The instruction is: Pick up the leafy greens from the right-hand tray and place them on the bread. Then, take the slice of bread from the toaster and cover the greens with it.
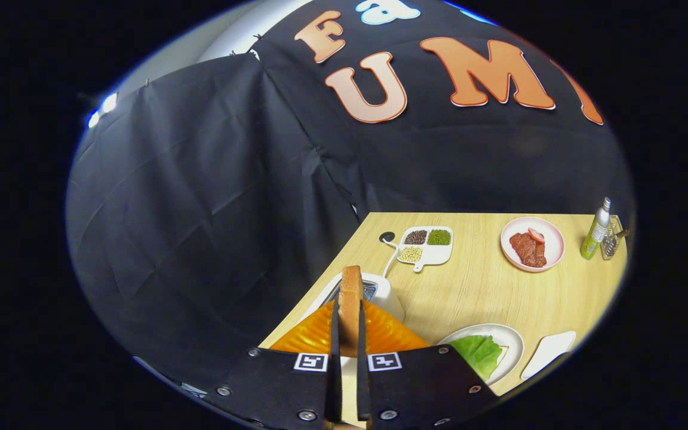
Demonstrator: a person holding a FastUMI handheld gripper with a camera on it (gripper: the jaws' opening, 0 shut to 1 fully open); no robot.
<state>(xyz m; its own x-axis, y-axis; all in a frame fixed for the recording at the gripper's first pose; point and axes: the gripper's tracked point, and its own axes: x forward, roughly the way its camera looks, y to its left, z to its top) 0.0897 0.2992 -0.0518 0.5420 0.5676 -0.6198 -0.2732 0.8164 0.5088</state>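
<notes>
My gripper is shut on a slice of bread, held upright edge-on between both fingers, lifted above the white toaster. The toaster stands at the table's left edge, just beyond the fingers, with its cord running back to a hole in the table. To the right of the fingers a white plate holds the leafy greens, which lie on a bread slice whose corner shows at their right edge.
An orange ribbed dish sits under the fingers beside the toaster. Farther back lie a white divided tray of grains, a pink plate of meat, a green bottle and a small rack. A white tray lies right of the plate.
</notes>
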